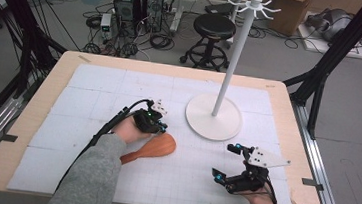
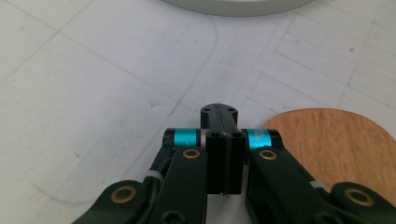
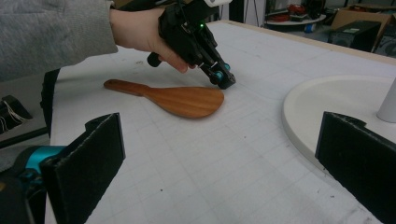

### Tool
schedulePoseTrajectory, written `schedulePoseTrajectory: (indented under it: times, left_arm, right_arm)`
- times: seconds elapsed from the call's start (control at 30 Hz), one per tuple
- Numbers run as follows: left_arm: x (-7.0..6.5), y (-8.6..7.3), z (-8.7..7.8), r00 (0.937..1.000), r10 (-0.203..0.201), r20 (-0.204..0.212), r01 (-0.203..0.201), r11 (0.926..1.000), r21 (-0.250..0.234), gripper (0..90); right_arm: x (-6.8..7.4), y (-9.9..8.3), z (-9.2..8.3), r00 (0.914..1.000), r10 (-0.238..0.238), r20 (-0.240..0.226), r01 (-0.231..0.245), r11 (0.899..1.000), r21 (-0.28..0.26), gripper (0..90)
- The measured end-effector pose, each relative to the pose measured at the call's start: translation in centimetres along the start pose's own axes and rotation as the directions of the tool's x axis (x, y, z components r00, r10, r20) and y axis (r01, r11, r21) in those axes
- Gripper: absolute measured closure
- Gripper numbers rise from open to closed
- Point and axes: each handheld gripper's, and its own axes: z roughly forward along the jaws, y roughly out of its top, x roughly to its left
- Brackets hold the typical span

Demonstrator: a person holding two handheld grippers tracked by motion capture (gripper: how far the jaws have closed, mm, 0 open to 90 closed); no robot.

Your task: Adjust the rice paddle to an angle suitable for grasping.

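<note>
A wooden rice paddle [image 1: 154, 147] lies flat on the white gridded mat, its blade toward the stand. My left gripper [image 1: 161, 127] is shut with nothing between its pads, tip down just past the blade's far edge. In the left gripper view the closed jaws [image 2: 219, 114] point at bare mat, with the paddle [image 2: 336, 144] to their right. My right gripper [image 1: 226, 161] rests near the front right of the mat, open and empty. The right gripper view looks between its wide-set jaws [image 3: 224, 163] at the paddle [image 3: 182, 99] and the left gripper [image 3: 223, 78] beside it.
A white hook stand [image 1: 233, 62] rises from a round white base [image 1: 213, 117] at the middle right of the mat. The base's rim [image 2: 233, 5] lies just ahead of the left gripper. The wooden table edge [image 1: 295, 143] runs along the right side.
</note>
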Motion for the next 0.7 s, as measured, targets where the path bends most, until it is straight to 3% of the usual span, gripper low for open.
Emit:
schedulePoseTrajectory:
  times: [0.2,0.3,0.37,0.47,0.53,0.6,0.7]
  left_arm:
    - [-1.0,0.0,-0.2,0.9993,0.009,0.037,-0.009,0.9999,0.014,89.9]
    - [-1.7,-0.1,-0.3,0.9974,0.04,0.06,-0.042,0.9988,0.025,89.9]
    - [-2.1,-0.5,-0.4,0.9952,0.051,0.084,-0.051,0.9987,0.005,89.9]
    - [-2.5,-1.4,-0.7,0.9913,0.036,0.127,-0.032,0.9991,-0.029,89.9]
    - [-3.0,-1.9,-1.0,0.9879,0.051,0.147,-0.044,0.9977,-0.051,89.9]
    - [-3.9,-2.3,-1.4,0.9832,0.073,0.167,-0.067,0.9968,-0.045,89.9]
    - [-5.0,-2.4,-1.9,0.9734,0.137,0.184,-0.134,0.9906,-0.025,89.9]
  right_arm:
    - [0.1,0.0,0.2,1.0,-0.007,-0.001,0.007,1.0,0.011,0.0]
    - [0.0,0.0,0.2,1.0,-0.009,0.003,0.009,1.0,0.01,0.0]
    - [0.0,0.0,0.2,1.0,-0.008,0.002,0.008,1.0,0.011,0.0]
    - [0.1,0.0,0.2,1.0,-0.008,0.001,0.008,1.0,0.013,0.0]
    - [0.1,-0.1,0.2,1.0,-0.008,0.001,0.008,1.0,0.018,0.0]
    - [0.0,-0.1,0.3,1.0,-0.009,-0.001,0.009,1.0,0.026,0.0]
    - [0.0,-0.1,0.4,1.0,-0.008,-0.001,0.008,0.999,0.033,0.0]
